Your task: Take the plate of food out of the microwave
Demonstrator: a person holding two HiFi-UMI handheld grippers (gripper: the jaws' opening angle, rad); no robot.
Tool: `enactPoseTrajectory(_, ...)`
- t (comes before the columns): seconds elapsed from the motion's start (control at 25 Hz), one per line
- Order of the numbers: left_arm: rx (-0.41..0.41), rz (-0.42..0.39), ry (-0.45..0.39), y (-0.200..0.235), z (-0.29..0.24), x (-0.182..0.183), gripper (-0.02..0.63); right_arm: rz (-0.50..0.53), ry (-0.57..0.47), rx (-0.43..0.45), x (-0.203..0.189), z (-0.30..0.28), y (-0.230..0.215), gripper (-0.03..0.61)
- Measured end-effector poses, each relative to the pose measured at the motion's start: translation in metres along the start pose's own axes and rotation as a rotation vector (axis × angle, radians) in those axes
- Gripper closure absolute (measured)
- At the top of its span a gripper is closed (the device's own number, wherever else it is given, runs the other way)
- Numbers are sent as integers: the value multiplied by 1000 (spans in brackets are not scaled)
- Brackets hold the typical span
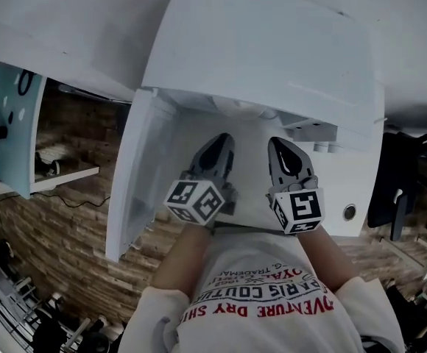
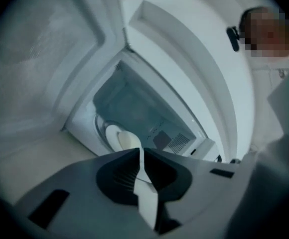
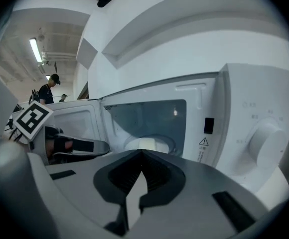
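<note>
Here we are in front of the boxy white microwave oven (image 1: 272, 50), and its white door (image 1: 136, 175) is swung wide open on the microwave's left side. Inside the cavity, down on the floor of the microwave and near the middle, sits the round white plate (image 3: 147, 144) with something pale heaped on it, too soft in the picture to say what. Nothing is touching it! The left gripper (image 1: 223, 140) hovers just outside the microwave's opening, on the door side. Its dark fingers (image 2: 119, 176) are pressed together tip to tip with nothing between them, and past those tips the plate (image 2: 122, 137) shows at the bottom of the cavity. The right gripper (image 1: 278, 145) hangs beside it, also just in front of the opening and nearer the microwave's control panel. Its fingers (image 3: 159, 176) are closed on each other as well, and empty. From the right gripper view the left gripper (image 3: 60, 146) juts in front of the open door (image 3: 70, 116), with its black-and-white marker cube (image 3: 30, 119) plain to see. The round white dial (image 3: 264, 136) stands on the panel at the microwave's right. Below the microwave in the head view are the person's white shirt with red lettering (image 1: 272, 304) and a wooden plank floor (image 1: 51, 234).
</note>
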State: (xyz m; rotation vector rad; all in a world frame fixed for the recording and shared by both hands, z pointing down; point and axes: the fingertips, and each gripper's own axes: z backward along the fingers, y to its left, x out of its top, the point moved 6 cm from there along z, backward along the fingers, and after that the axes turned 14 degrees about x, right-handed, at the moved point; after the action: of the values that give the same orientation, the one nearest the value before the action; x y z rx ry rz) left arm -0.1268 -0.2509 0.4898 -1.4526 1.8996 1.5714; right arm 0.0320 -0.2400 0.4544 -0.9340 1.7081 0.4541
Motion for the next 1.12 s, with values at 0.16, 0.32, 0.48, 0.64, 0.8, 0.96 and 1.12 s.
enactPoseTrajectory(0.16,22,197,63,21,-24,-12,572,-13,27,-28,-7,-6,-11,575)
enactPoseTrajectory(0.32,15,286,100,27,-43,-21,535,-20,44,-47,-13,-7,-17,575)
enactPoseTrajectory(0.48,-27,395,108,25,-61,-22,486,-27,68,-46,-18,-11,-18,575)
enactPoseTrajectory(0.64,-25,517,129,27,-73,-23,480,-8,75,-51,-20,-13,-20,575)
enactPoseTrajectory(0.8,-36,625,140,30,-78,-22,482,-18,107,-41,-23,-12,-19,575)
enactPoseTrajectory(0.96,2,711,160,33,-81,-24,483,-21,112,-27,-25,-8,-14,575)
enactPoseTrajectory(1.12,31,738,175,32,-83,-26,560,-37,144,-15,-31,-5,-14,575)
